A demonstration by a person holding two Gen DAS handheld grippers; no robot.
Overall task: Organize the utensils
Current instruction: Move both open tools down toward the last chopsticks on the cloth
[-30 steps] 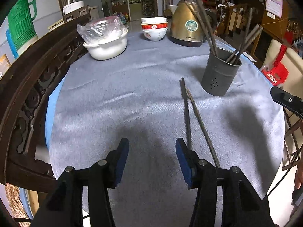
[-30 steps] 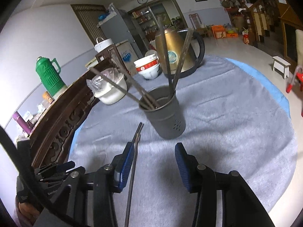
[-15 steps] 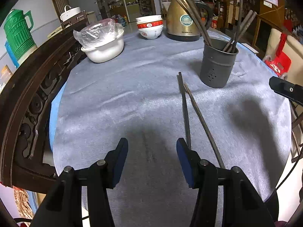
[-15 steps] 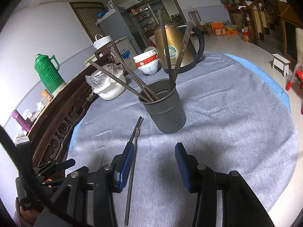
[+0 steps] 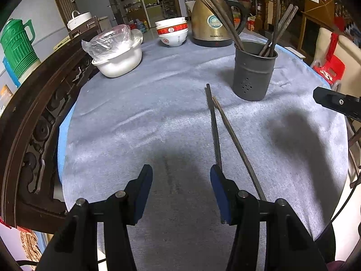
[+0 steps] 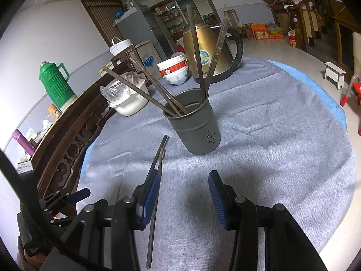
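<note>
Two dark chopsticks [image 5: 227,131] lie side by side on the grey tablecloth, pointing toward a dark metal utensil holder [image 5: 253,72] that has several chopsticks standing in it. My left gripper [image 5: 180,194] is open and empty above the cloth, its right finger just left of the chopsticks' near ends. In the right wrist view the holder [image 6: 194,126] stands ahead and the loose chopsticks [image 6: 155,180] run under the left finger. My right gripper [image 6: 185,198] is open and empty. Its tip shows at the right edge of the left wrist view [image 5: 336,102].
At the table's far side stand a brass kettle [image 5: 212,22], stacked red-and-white bowls [image 5: 172,32] and a white pot covered with plastic [image 5: 118,54]. A carved dark wooden chair back [image 5: 29,122] curves along the left edge. A green thermos [image 5: 17,47] stands beyond it.
Both grippers have drawn back and risen slightly, so the table and holder look a little further off. Nothing was taken hold of. The chopsticks have not moved.
</note>
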